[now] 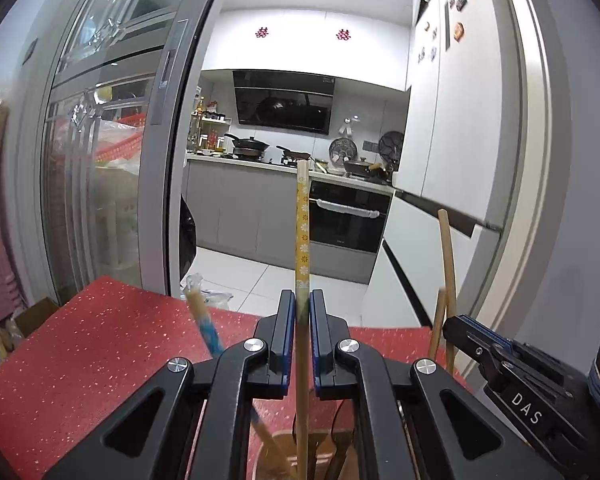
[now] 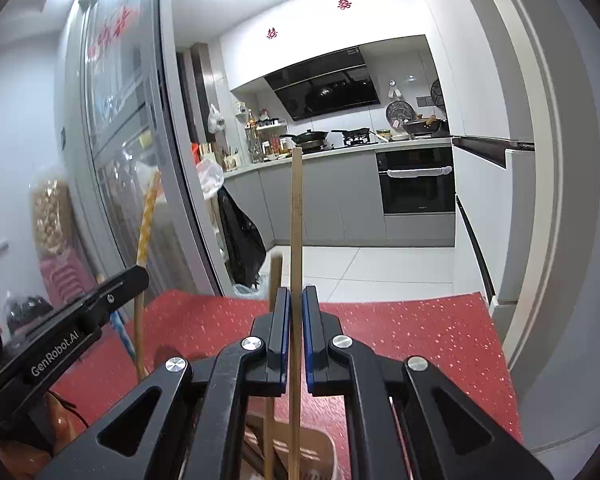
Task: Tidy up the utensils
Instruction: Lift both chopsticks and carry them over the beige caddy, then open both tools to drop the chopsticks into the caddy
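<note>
We have both jaws clamped. Left gripper (image 1: pixel 301 304) pinches the yellow floral chopstick (image 1: pixel 302 224); right gripper (image 2: pixel 296 300) pinches the plain wooden chopstick (image 2: pixel 297 216). Both sticks stand near upright, tips at 12 o'clock, lower ends over the wooden holder (image 2: pixel 308 452) at 6 o'clock.

Risks: thin smooth sticks can pivot in the flat blue pads and miss the holder slot. The blue-patterned chopstick (image 1: pixel 206 324) leans at 10 o'clock and may snag. The red speckled tablecloth (image 1: pixel 100 352) looks slick, so the holder could slide.
</note>
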`<state>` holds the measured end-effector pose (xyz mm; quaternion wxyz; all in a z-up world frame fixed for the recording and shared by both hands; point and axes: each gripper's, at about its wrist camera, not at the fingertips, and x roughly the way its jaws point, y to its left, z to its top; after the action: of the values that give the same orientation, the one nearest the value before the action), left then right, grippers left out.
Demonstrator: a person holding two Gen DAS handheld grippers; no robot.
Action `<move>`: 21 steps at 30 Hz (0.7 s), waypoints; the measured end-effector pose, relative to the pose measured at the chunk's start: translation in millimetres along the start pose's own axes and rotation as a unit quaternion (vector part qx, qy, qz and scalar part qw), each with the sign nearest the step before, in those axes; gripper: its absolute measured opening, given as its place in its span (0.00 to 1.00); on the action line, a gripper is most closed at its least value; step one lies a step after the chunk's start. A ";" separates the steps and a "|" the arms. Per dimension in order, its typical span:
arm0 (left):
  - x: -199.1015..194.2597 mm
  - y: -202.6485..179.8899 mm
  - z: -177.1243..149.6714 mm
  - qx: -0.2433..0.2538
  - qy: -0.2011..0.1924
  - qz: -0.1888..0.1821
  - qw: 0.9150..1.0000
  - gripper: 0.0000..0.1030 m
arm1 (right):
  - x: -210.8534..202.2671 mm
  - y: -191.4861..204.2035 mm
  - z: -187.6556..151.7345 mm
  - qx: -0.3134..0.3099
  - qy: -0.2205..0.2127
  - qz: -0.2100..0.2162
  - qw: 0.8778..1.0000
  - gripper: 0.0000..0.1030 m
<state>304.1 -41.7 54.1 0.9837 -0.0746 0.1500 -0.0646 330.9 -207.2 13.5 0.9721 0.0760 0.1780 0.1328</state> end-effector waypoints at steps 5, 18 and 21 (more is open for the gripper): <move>-5.2 -1.5 -12.4 0.017 0.012 0.010 1.000 0.31 | -6.4 -4.6 -10.8 0.000 0.011 0.000 1.000 0.06; -11.0 -1.1 -30.6 0.047 0.053 0.034 0.997 0.31 | -22.4 -3.9 -31.9 -0.009 0.053 0.011 0.998 0.06; -12.1 -0.9 -33.4 0.049 0.067 0.033 0.996 0.31 | -22.1 -0.9 -33.2 -0.014 0.070 0.019 0.997 0.07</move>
<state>282.4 -45.0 26.2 0.9756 -0.0168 0.2144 -0.0445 299.0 -211.0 -10.1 0.9557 0.0561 0.2418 0.1584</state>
